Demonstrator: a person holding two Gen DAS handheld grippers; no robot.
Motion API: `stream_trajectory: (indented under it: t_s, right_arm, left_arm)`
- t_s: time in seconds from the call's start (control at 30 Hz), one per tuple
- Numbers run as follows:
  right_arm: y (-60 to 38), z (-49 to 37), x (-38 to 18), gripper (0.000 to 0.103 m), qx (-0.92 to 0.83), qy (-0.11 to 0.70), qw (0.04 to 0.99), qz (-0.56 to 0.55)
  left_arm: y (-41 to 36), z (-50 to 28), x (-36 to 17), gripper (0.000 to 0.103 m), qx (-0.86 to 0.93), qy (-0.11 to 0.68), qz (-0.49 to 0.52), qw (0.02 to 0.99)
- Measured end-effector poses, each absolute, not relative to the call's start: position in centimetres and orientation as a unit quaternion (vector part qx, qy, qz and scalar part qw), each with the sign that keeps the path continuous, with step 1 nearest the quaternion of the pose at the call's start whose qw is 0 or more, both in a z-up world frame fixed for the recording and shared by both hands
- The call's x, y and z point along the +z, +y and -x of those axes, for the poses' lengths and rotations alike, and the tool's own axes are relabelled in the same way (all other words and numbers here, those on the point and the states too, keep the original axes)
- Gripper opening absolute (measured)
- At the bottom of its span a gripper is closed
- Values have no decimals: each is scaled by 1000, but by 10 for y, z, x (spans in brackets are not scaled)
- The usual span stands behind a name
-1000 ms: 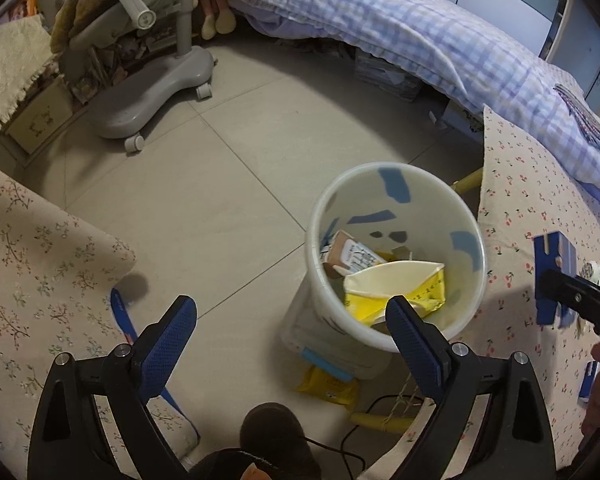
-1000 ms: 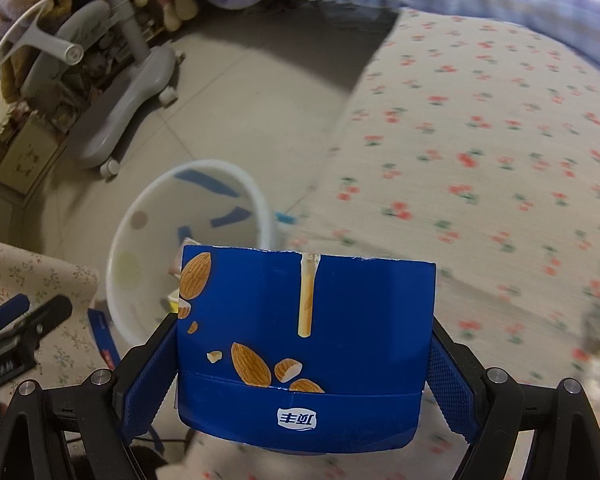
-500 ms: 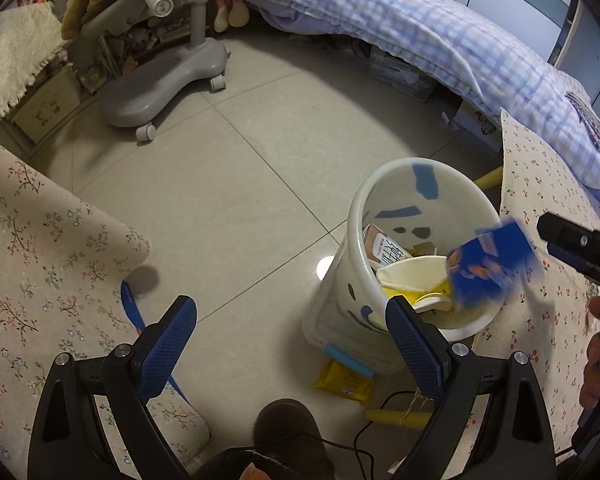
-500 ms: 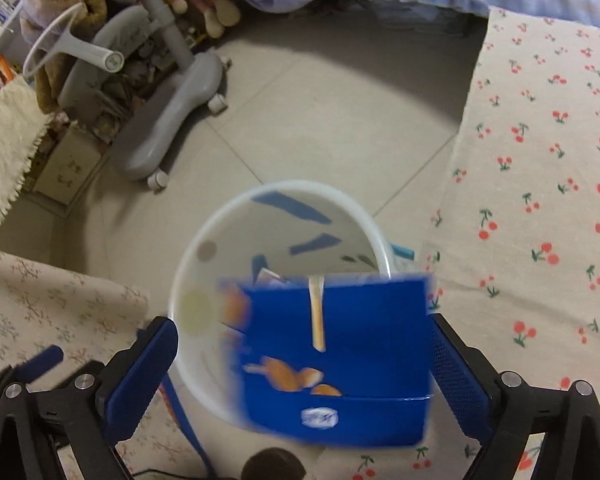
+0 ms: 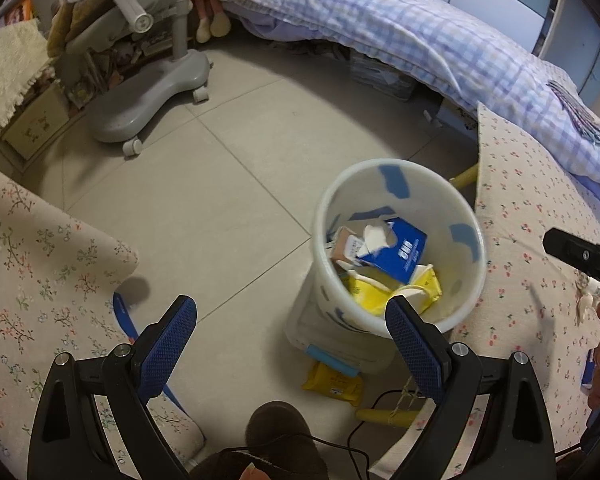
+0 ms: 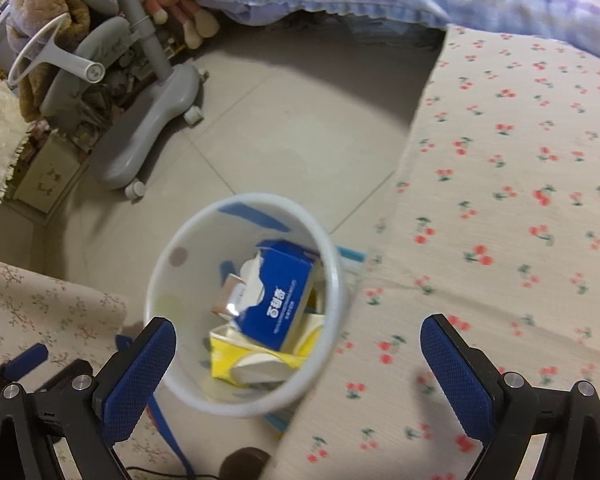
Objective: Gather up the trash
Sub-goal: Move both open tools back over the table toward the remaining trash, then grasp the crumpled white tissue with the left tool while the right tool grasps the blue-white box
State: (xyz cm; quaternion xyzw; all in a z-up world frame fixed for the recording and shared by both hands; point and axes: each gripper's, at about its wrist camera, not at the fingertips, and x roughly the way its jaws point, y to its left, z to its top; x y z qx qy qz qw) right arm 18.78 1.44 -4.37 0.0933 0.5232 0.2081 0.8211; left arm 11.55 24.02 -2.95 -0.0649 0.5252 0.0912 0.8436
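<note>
A white bin [image 5: 440, 208] [image 6: 188, 280] stands on the tiled floor beside a cherry-print cloth. Inside it a blue carton [image 5: 396, 250] [image 6: 280, 300] lies tilted on top of a yellow box [image 5: 368, 288] [image 6: 228, 356] and a brown carton [image 5: 346, 242]. My right gripper [image 6: 298, 322] hangs above the bin's near rim, open and with nothing between its pads. My left gripper [image 5: 290, 308] is open and empty too, above the floor just left of the bin. A black part of the right gripper [image 5: 580, 256] shows at the right edge of the left wrist view.
A yellow packet [image 5: 332, 384] lies on the floor by the bin's base. A grey wheeled chair base [image 5: 148, 104] stands at the back left and a bed with a checked quilt [image 5: 380, 32] behind. Cherry-print cloth [image 6: 520, 200] at right, floral cloth [image 5: 28, 280] at left, a shoe [image 5: 278, 436] below.
The blue carton was between the right gripper's pads; the jaws let it go and it dropped into the white bin. The left gripper stayed open and almost still.
</note>
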Motion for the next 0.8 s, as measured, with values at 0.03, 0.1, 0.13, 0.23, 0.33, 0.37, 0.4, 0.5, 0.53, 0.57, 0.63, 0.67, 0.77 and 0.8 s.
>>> stream_trajectory:
  t_s: [0.03,0.1,0.13,0.23,0.33,0.37,0.4,0.5,0.53,0.57,0.63,0.67,0.77,0.8]
  right_arm:
    - [11,-186,-42,101,205,523,822,-89]
    - [4,-181,-39,101,197,524,825,-80]
    - [-1,-179,-38,101,193,524,826,-77]
    - [-17,-171,-33,101,184,526,827,-70]
    - [-40,-162,-28,101,171,525,832,-63]
    - [-48,-159,-26,101,165,525,833,-62]
    - [-55,-157,-25,101,161,525,833,-62]
    - [-83,-148,-22,101,143,526,836,-61]
    - [-92,-145,-21,101,138,526,837,-62]
    - [-103,-141,-20,101,131,527,837,-62]
    - [-123,-134,-17,101,120,527,839,-65]
    - [-131,-132,-16,101,116,526,840,-66]
    - [-161,-119,-14,101,101,527,841,-68]
    - [-169,-116,-14,101,98,528,841,-68]
  left_arm:
    - [235,-116,-28,97,87,525,62,845]
    - [226,-117,-26,97,80,524,59,846]
    - [221,-117,-25,97,75,524,57,847]
    - [207,-119,-23,97,62,524,51,848]
    - [192,-122,-21,97,46,525,48,848]
    - [188,-123,-20,97,43,526,46,848]
    - [184,-124,-20,97,39,526,45,848]
    - [168,-125,-18,97,23,528,39,848]
    - [162,-125,-18,97,18,528,37,848]
    - [157,-126,-17,97,13,529,35,848]
    - [146,-127,-17,97,1,531,32,847]
    - [141,-127,-16,97,-3,532,31,846]
    - [126,-128,-15,97,-18,535,28,844]
    - [120,-128,-15,97,-23,535,26,844]
